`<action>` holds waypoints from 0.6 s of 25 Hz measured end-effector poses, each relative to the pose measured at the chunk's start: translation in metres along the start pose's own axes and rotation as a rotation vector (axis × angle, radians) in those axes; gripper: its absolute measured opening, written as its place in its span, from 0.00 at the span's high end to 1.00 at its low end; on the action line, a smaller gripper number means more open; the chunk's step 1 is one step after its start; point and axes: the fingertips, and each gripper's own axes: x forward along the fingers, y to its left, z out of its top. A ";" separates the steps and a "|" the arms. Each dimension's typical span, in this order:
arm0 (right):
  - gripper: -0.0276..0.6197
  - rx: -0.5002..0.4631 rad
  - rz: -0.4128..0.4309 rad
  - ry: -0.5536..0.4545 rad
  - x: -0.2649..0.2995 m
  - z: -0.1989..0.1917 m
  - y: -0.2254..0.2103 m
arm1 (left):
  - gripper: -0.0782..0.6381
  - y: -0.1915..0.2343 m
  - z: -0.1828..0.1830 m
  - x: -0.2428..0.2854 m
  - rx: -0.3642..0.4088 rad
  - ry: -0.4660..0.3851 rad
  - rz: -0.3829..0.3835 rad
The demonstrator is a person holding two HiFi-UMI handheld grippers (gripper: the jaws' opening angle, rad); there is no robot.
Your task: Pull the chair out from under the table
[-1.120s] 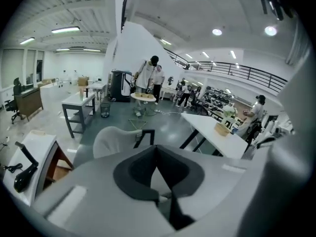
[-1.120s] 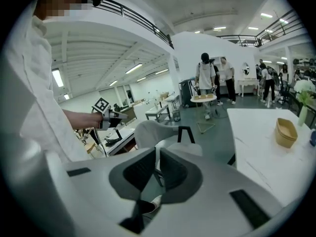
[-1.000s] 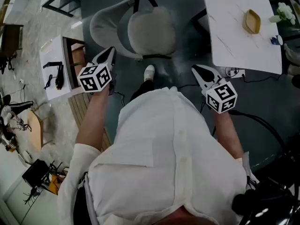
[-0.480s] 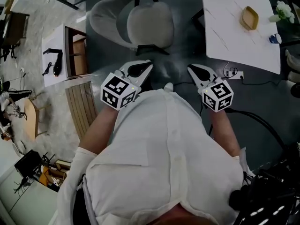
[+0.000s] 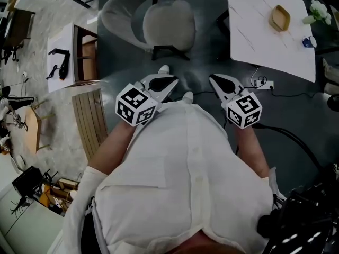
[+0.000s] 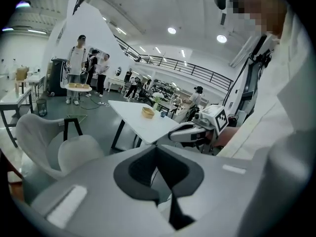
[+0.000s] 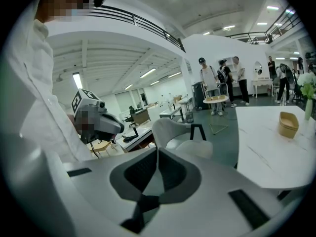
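The left gripper (image 5: 168, 83) hung before the person, jaws pressed together on nothing, probably because the job looked done. At twelve o'clock the chair (image 5: 168, 24) stood clear of the table (image 5: 259, 36), back at nine, seat facing three, its long axis nine-to-three. The right gripper (image 5: 214, 80) was equally closed and empty, the table at one o'clock.

The person wears a white button-front shirt (image 5: 185, 179), its sleeves pushed up, and white shoes (image 5: 164, 69). Ahead of the shirt, the pale grey left gripper (image 5: 172, 81) and right gripper (image 5: 213, 79) each carry a black-and-white marker cube (image 5: 136, 105).
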 end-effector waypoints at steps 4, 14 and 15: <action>0.94 -0.006 -0.002 -0.005 -0.004 -0.002 0.010 | 0.88 -0.003 -0.007 -0.002 -0.006 0.002 0.002; 0.95 -0.033 -0.021 0.010 -0.017 -0.012 0.018 | 0.88 -0.016 -0.012 0.004 0.012 0.005 -0.022; 0.95 -0.038 -0.020 0.009 -0.017 -0.013 0.020 | 0.88 -0.016 -0.013 0.003 0.013 0.004 -0.022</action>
